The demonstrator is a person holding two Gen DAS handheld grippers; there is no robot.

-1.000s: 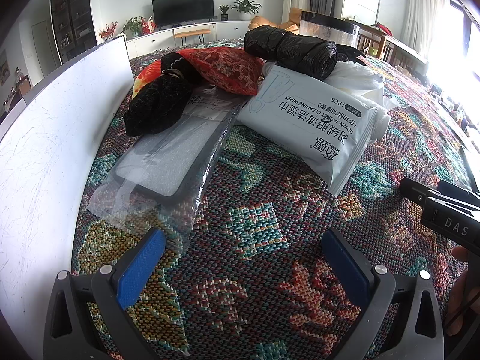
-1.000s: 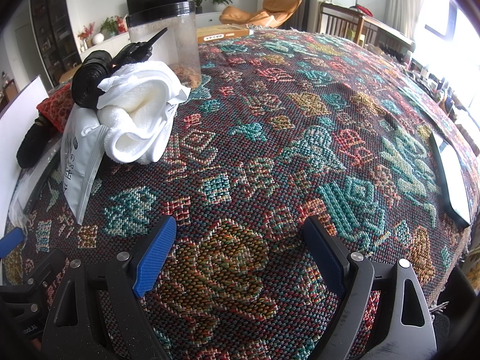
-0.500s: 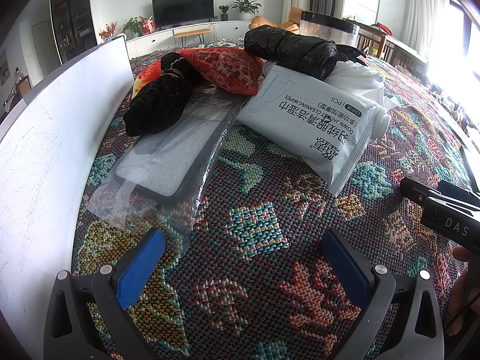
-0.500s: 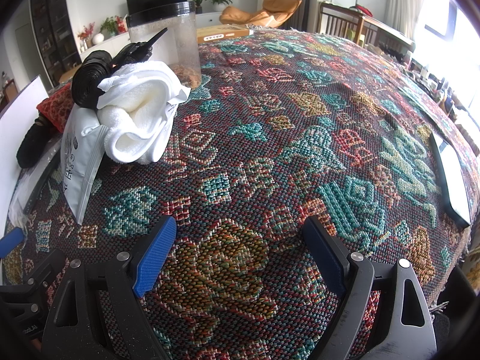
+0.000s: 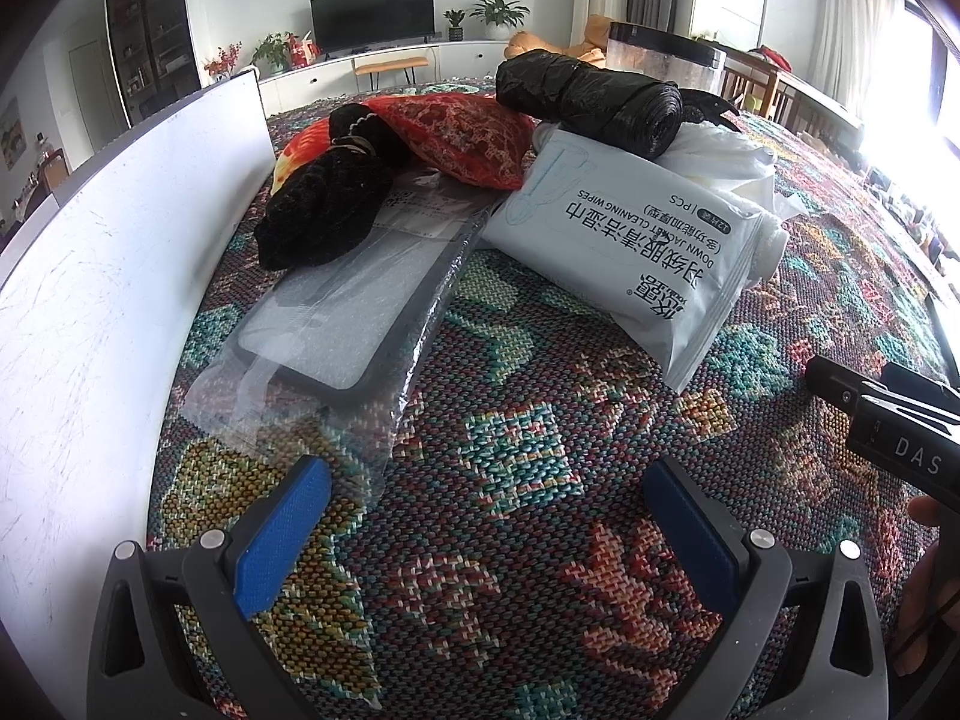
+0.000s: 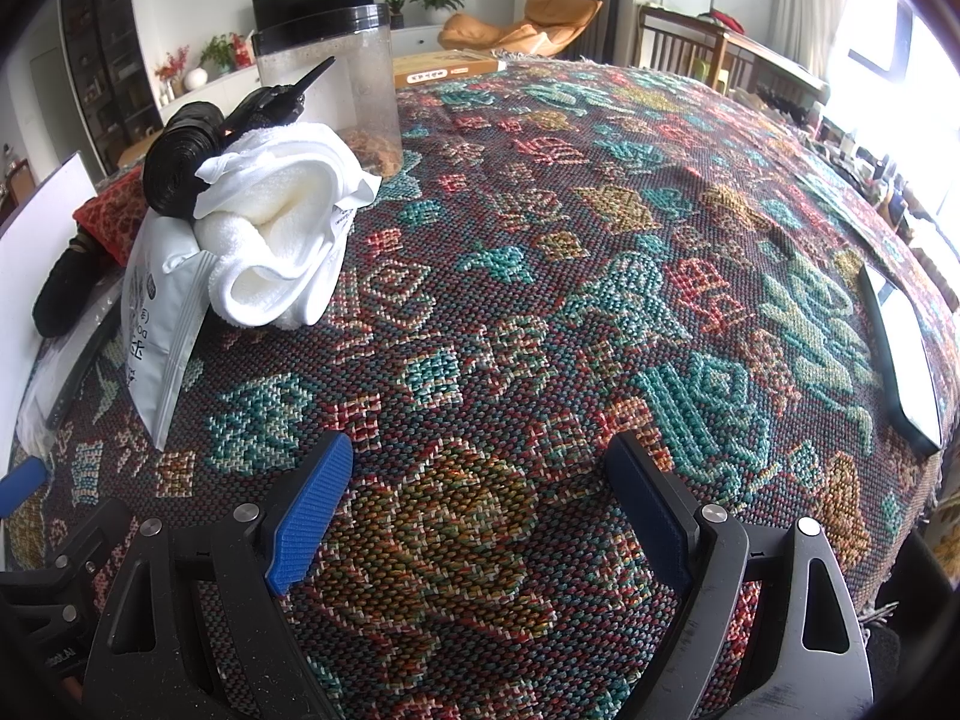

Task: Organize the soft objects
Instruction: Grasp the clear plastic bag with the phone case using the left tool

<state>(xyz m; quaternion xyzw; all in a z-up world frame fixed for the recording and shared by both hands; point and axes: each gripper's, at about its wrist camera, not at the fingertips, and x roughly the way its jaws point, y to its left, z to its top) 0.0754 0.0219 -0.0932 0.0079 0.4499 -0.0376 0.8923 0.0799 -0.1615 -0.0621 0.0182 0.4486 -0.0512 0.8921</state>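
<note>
A pile of soft things lies on the patterned tablecloth [image 5: 516, 444]. It holds a white pack of cleaning wipes [image 5: 636, 252], a black roll of bags [image 5: 588, 102], a red patterned cushion [image 5: 462, 132], a black knitted item [image 5: 324, 210], a clear plastic-bagged grey pad [image 5: 342, 312] and a white towel [image 6: 276, 228]. The wipes pack [image 6: 162, 312] and the roll [image 6: 180, 156] also show in the right wrist view. My left gripper [image 5: 486, 534] is open and empty, short of the pile. My right gripper [image 6: 480, 510] is open and empty over bare cloth, right of the pile.
A white board [image 5: 102, 276] stands along the left side. A clear jar with a black lid [image 6: 342, 78] stands behind the towel. A flat box [image 6: 450, 63] lies at the far edge. A phone [image 6: 900, 348] lies near the right edge.
</note>
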